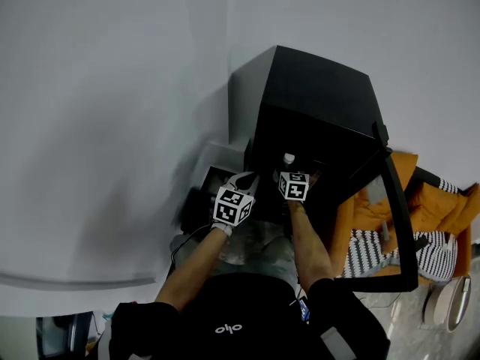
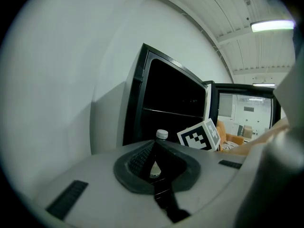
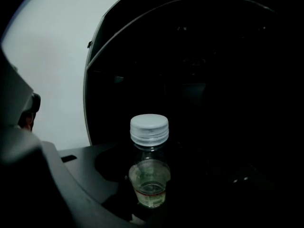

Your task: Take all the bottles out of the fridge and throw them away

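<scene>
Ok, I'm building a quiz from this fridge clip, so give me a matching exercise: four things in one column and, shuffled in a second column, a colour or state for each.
Things:
1. bottle cap
2. fridge door
3. left gripper
4. right gripper

Colour or state:
A. the bottle stands between its jaws
B. white
C. jaws together
D. swung open

Pairs: 1-B, 2-D, 3-C, 4-A
</scene>
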A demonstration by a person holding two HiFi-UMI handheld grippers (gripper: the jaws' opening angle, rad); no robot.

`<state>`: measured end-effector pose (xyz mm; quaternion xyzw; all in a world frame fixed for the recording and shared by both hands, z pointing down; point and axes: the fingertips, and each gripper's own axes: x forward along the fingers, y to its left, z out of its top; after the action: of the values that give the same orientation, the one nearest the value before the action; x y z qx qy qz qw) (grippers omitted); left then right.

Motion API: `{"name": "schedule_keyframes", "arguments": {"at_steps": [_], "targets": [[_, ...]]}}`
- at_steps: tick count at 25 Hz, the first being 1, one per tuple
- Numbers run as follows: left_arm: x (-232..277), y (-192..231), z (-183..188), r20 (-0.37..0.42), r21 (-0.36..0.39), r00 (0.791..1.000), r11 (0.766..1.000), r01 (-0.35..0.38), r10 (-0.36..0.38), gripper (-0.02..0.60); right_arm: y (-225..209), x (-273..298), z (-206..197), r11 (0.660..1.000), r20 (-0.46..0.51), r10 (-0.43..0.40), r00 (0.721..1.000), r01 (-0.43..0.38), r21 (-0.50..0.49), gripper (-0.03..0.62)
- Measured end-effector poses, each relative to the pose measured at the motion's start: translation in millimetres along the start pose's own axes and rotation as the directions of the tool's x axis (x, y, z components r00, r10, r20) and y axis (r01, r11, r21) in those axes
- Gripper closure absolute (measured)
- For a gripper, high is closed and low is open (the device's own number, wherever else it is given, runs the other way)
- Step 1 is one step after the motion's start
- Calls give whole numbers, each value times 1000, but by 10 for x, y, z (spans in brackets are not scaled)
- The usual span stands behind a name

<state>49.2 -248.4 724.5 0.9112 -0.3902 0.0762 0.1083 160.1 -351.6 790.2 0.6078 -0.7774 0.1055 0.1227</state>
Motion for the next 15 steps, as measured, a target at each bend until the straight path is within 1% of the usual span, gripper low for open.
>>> {"name": "schedule_keyframes", "arguments": {"at_steps": [4,9,12,15], "targets": [[-133,-82,62,-27,-12,1000,1000,2,-2,575,82,-268,-42,1000,-23,8,1000,-8,13,393],[-355,-280,292,-77,-34,997,999,13,-16,575,219,-725,39,999,-67,15,998,-13,38,393],[-511,-452,578,-115,-55,993,998,23,-30,575,319,-1080,247,999,-104,29,994,-25,44,393],[-646,-617,966,-137,-67,990,997,35,-44,575,387,-1427,606,998,-120,46,992,-41,49,393]]}}
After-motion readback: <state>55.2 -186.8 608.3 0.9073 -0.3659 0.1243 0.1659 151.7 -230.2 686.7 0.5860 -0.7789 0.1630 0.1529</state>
